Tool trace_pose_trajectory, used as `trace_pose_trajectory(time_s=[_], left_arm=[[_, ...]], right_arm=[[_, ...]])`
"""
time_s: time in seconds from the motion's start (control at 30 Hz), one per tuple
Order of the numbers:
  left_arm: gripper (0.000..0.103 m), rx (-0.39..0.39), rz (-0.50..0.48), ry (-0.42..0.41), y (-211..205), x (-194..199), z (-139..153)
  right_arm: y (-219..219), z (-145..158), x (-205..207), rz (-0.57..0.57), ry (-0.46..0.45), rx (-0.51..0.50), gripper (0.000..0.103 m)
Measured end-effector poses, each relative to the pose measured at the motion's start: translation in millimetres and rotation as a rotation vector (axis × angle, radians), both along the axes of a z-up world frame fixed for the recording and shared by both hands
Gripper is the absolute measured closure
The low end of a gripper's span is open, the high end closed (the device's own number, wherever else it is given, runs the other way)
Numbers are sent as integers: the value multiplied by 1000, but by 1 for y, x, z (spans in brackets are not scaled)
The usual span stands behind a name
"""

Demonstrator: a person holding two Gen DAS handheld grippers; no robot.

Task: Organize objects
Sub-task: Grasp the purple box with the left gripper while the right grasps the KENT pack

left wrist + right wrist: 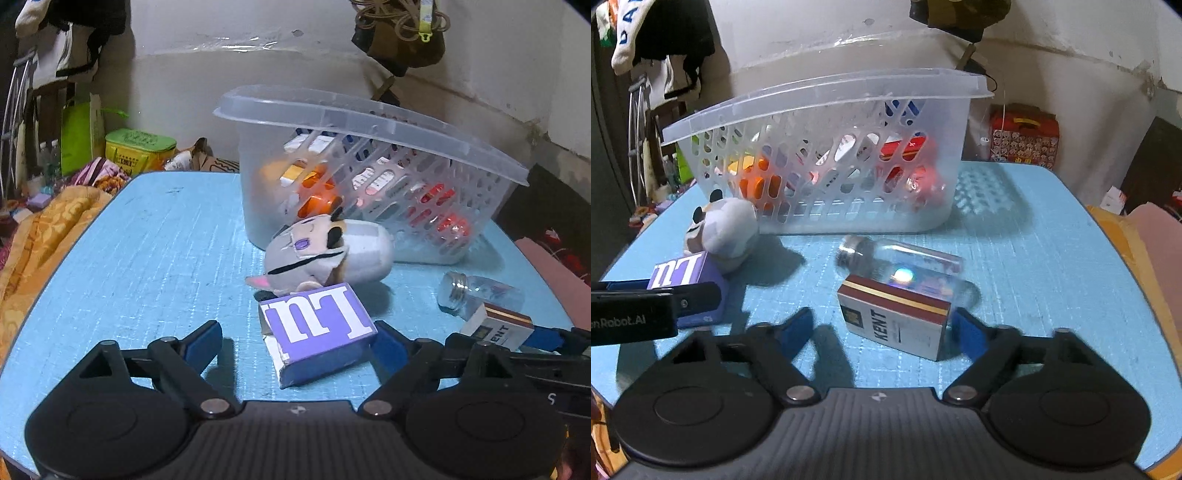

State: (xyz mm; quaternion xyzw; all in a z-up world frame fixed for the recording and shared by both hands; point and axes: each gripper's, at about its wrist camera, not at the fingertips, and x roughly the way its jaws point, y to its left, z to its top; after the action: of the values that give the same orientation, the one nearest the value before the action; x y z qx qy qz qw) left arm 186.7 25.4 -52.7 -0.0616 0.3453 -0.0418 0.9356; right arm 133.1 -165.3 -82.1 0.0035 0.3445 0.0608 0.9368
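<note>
- My left tool (295, 345) stands wide, jaws straddling the purple box (317, 332); the right pad touches or nearly touches its edge, the left pad is clear, so nothing is gripped.
- That box lies askew, its long axis slanting across the gap, so I judge a slight roll is needed before closing.
- My right tool (882, 332) is at a middling width around the white Kent pack (895, 317): right pad just beside its corner, left pad apart.
- Both are stiff card, flat-faced, easy to pinch.
- Behind the pack lies a smooth glass bottle (901, 262) on its side, likely to roll.
- Beyond, a soft plush toy (325, 251) leans by the perforated plastic basket (406, 177) on the blue surface (147, 258).
</note>
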Motion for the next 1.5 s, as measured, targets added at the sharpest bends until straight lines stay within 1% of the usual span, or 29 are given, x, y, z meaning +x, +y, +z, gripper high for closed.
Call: trace_pose_trajectory(time_s=[0.03, 0.1, 0.2, 0.27, 0.3, 0.33, 0.4, 0.47, 0.57, 0.77, 0.93, 1.07, 1.23, 1.33, 1.5], left_arm=[[13, 2, 1, 2, 0, 1, -1], [12, 20, -2, 4, -1, 1, -4], [13, 73, -8, 7, -7, 2, -8], [20, 102, -19, 1, -11, -1, -9], [33, 100, -32, -5, -12, -3, -8], [42, 93, -45, -5, -13, -5, -6], [48, 99, -59, -11, -15, -11, -3], [48, 115, -66, -35, -16, -19, 1], [49, 112, -73, -64, -14, -30, 10], [49, 95, -84, -97, -8, -41, 18], [49, 94, -109, -112, -10, -44, 20], [49, 107, -118, -149, -13, -49, 25], [49, 101, -119, -188, -11, -55, 33], [49, 93, -123, -203, -10, -56, 37], [49, 69, -138, -205, -10, -55, 40]], right_arm=[[1, 1, -1, -1, -2, -9, 43], [1, 2, -3, 4, 0, -13, 43], [-2, 4, -5, 13, 2, -4, 43], [-3, 6, -10, 23, -8, -16, 43], [-3, 8, -12, 27, -15, -20, 43], [-5, 10, -15, 31, -24, -24, 43], [-8, 16, -22, 42, -45, -21, 43], [-9, 21, -25, 55, -67, -25, 43], [-7, 26, -29, 78, -98, -42, 43], [2, 25, -32, 114, -105, -60, 43], [1, 30, -36, 118, -120, -42, 43], [-3, 37, -41, 120, -150, -27, 43], [-8, 42, -46, 126, -190, -27, 43], [-13, 43, -46, 128, -189, -15, 43], [-20, 46, -47, 126, -192, 11, 43]])
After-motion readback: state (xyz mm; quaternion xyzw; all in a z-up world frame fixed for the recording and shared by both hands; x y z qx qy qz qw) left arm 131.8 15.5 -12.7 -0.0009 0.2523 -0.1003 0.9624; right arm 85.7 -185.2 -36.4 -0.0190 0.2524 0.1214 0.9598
